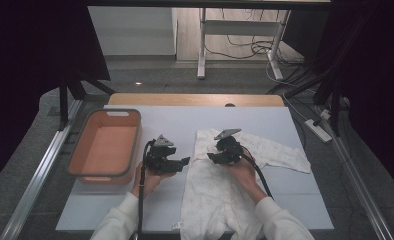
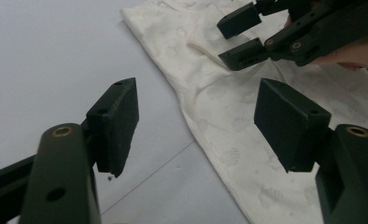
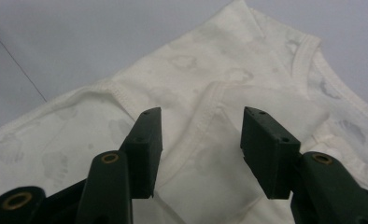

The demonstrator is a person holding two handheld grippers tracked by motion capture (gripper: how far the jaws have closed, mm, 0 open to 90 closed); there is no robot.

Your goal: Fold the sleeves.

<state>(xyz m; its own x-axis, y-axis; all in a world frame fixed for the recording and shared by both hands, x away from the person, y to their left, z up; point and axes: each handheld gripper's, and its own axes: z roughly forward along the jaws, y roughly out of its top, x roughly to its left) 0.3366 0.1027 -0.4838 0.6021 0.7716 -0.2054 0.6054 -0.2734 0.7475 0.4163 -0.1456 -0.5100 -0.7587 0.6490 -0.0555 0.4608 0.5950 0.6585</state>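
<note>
Cream baby garment (image 1: 220, 190) lies flat on white table cover (image 1: 285, 195), beside orange bin (image 1: 105, 145). Right gripper (image 3: 198, 149) hovers over seam fold near neckline, jaws half spread, nothing pinched. Lower until pads straddle seam, then pinch single layer only. Left gripper (image 2: 196, 126) jaws spread wide, empty, above garment's edge; keep it clear.

An orange tub (image 1: 105, 146) sits at the left edge of the white worktop (image 1: 265, 125). Beyond the far edge, a white desk frame (image 1: 203, 45) stands amid tangled cables (image 1: 245, 49); a power strip (image 1: 318, 129) lies off the right edge.
</note>
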